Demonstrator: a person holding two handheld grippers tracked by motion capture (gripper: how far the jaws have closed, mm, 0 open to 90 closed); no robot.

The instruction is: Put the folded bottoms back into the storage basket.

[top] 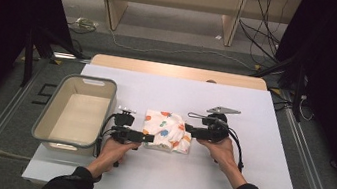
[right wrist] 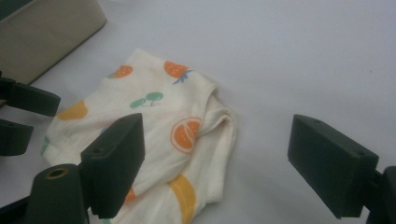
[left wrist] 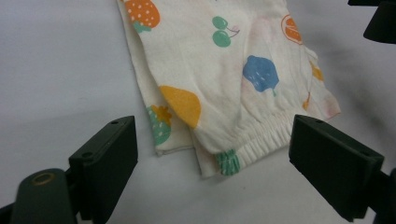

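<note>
A folded cream garment (top: 167, 130) printed with coloured fruit lies on the white table (top: 224, 179), just right of the bin. My left gripper (top: 149, 137) sits at its left edge with the jaws wide apart. In the left gripper view the elastic hem of the garment (left wrist: 224, 88) lies ahead of the open left gripper (left wrist: 212, 161), nothing pressed between the pads. My right gripper (top: 187, 127) is at the cloth's right edge, jaws also apart. In the right gripper view the garment (right wrist: 154, 140) lies below the open right gripper (right wrist: 215, 172), its left pad over the fabric.
A grey rectangular bin (top: 76, 113) with a pale interior stands on the table's left side, close to my left hand. Its corner (right wrist: 42, 32) appears in the right gripper view. Beyond the table are wooden furniture legs (top: 113, 8) and cables (top: 163, 49) on the floor.
</note>
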